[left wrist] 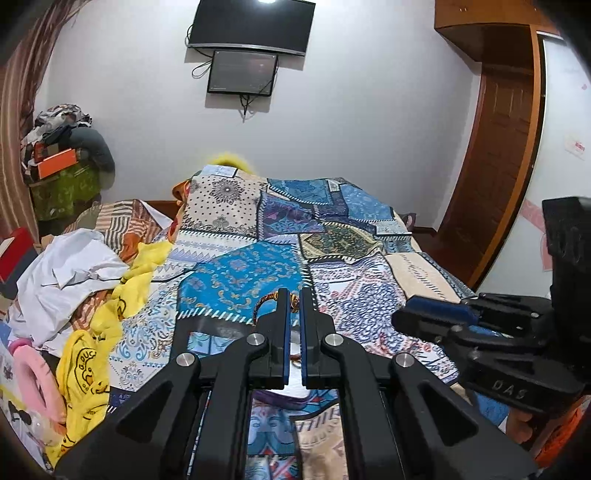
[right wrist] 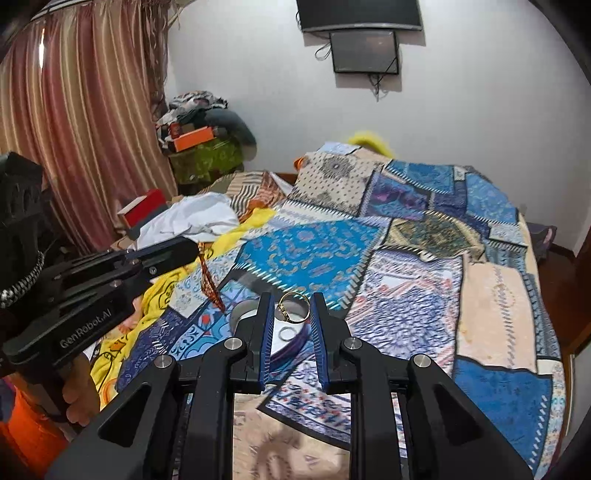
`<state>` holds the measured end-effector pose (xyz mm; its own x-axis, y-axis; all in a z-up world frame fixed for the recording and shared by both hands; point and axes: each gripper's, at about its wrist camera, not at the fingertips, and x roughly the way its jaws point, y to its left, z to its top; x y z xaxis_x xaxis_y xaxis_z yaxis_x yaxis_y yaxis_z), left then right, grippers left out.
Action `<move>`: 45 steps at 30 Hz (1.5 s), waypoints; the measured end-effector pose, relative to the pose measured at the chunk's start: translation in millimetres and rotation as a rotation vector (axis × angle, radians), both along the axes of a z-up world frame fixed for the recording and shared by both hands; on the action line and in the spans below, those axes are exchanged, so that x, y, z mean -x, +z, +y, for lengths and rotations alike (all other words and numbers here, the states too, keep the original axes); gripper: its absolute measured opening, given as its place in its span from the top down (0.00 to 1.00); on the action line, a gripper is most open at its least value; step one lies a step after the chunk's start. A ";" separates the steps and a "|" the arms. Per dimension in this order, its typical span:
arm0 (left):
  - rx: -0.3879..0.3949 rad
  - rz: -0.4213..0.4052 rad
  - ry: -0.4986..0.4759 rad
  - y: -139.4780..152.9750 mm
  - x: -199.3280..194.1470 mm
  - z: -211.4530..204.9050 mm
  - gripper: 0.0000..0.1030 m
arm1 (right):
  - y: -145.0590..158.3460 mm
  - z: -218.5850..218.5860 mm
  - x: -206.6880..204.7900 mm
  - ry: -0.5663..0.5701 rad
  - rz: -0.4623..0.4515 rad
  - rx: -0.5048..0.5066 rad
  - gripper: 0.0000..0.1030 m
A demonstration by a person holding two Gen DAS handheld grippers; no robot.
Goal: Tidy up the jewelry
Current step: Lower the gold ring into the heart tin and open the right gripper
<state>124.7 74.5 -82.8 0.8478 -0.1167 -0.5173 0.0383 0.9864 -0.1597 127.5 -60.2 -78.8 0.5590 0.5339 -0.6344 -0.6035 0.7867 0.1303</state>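
You work over a bed under a patchwork bedspread (right wrist: 424, 258) in blues and creams; striped curtains (right wrist: 74, 110) fill the upper left of the right wrist view, and a dark TV (left wrist: 251, 26) hangs on the white wall at top. Your right gripper (right wrist: 293, 314) pinches a thin gold ring (right wrist: 294, 309), at centre frame above a round white container (right wrist: 245, 314). Your left gripper (left wrist: 294, 306) is clamped on a braided red-orange bracelet (left wrist: 264, 301), its cord dangling left of centre.

Gold ring (right wrist: 293, 308) held upright between right pads; braided red-gold bracelet (left wrist: 266, 301) pinched, dangling; silver ring (right wrist: 286, 334) lying in round tray (right wrist: 242, 312).
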 end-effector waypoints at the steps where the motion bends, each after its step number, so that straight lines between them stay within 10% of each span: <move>1: 0.000 0.004 0.002 -2.1 -0.9 3.0 0.98 | -2.7 3.3 0.6 0.005 0.007 0.004 0.83; 24: 0.077 0.153 -0.029 -72.2 -41.7 29.1 0.98 | -73.5 55.3 -26.4 0.086 0.183 0.097 0.83; 45: 0.000 0.172 -0.003 -70.0 -37.5 32.6 0.92 | -86.9 68.4 -31.0 0.094 0.200 0.165 0.75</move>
<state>162.3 107.1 -152.8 0.7463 -0.1193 -0.6548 0.0137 0.9864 -0.1640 158.5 8.2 -165.7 0.3665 0.4577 -0.8100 -0.6499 0.7490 0.1292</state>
